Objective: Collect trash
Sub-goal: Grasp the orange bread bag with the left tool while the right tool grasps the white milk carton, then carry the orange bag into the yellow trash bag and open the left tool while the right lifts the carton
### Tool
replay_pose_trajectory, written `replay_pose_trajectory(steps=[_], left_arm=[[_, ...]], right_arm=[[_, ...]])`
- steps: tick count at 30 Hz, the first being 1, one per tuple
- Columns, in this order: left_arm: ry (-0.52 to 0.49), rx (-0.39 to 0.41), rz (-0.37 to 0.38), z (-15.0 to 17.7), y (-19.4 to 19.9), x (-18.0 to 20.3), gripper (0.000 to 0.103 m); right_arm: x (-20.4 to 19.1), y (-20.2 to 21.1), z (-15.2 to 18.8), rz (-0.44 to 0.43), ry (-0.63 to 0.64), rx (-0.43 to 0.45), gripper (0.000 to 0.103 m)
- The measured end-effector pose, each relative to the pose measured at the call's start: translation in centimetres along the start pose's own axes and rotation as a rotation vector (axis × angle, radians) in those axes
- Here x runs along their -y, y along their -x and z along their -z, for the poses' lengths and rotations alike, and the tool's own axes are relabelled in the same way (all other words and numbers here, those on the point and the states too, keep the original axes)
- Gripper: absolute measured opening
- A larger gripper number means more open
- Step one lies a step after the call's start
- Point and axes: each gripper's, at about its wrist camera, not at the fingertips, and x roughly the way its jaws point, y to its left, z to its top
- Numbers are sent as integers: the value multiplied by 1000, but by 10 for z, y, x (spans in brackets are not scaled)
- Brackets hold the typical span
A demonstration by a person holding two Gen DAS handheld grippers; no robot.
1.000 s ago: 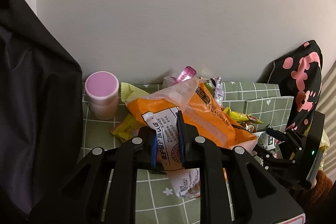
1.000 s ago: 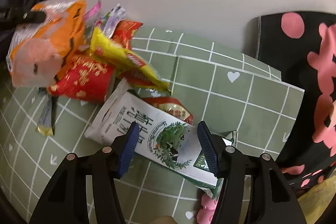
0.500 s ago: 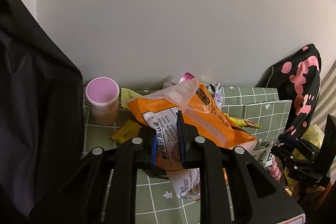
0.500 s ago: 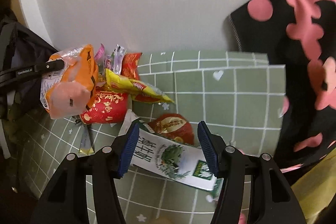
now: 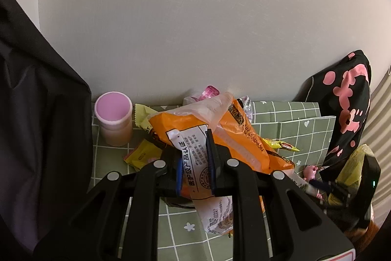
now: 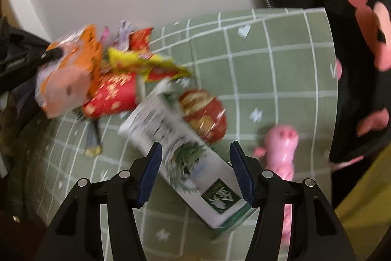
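My left gripper [image 5: 195, 160] is shut on an orange and white plastic wrapper [image 5: 227, 136], held up above the green checked tablecloth [image 5: 288, 121]. From the right wrist view the same orange wrapper [image 6: 70, 75] hangs at the left over a heap of red and yellow snack wrappers [image 6: 114, 92]. My right gripper [image 6: 195, 173] is open above a white and green milk carton [image 6: 185, 160] that lies on its side between the fingers without touching the pads. A red snack packet [image 6: 205, 114] lies just past the carton.
A pink cup [image 5: 113, 121] stands at the back left by the wall. A pink pig toy [image 6: 281, 151] lies right of the carton. Black fabric with pink spots [image 6: 354, 40] hangs at the right, dark cloth [image 5: 36, 138] at the left. A yellow bag [image 5: 354, 165] sits far right.
My right gripper has swung and rolled, so the carton now lies diagonally between its fingers and the pig toy has come into view. The left gripper has kept still with the wrapper.
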Motion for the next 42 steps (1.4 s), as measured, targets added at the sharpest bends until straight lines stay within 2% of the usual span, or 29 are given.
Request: replay_pose_trajectory(steps=[6, 10, 12, 15, 18, 22, 30, 38, 42], left_arm=[[-21, -2, 7, 2, 1, 8, 15], [-43, 0, -6, 4, 4, 14, 15], [-50, 0, -11, 4, 5, 16, 15], [-62, 1, -15, 6, 8, 19, 15], [-78, 12, -21, 7, 15, 22, 15], [-95, 37, -24, 6, 25, 27, 15], [-172, 125, 19, -6, 52, 65, 13], [-245, 184, 147, -25, 73, 117, 13], [-304, 198, 242, -32, 79, 157, 13]], right_arm=[[-22, 4, 19, -57, 15, -7, 54], [-38, 0, 15, -8, 110, -12, 54], [-42, -9, 8, -11, 137, -21, 54], [-48, -29, -3, 14, 179, -67, 54], [-48, -35, -4, 19, 175, -76, 49], [-41, -8, -3, 7, 111, 13, 48], [-14, 70, -3, 72, -10, 191, 48], [17, 141, -5, 174, -109, 351, 48], [31, 178, 0, 242, -130, 420, 48]])
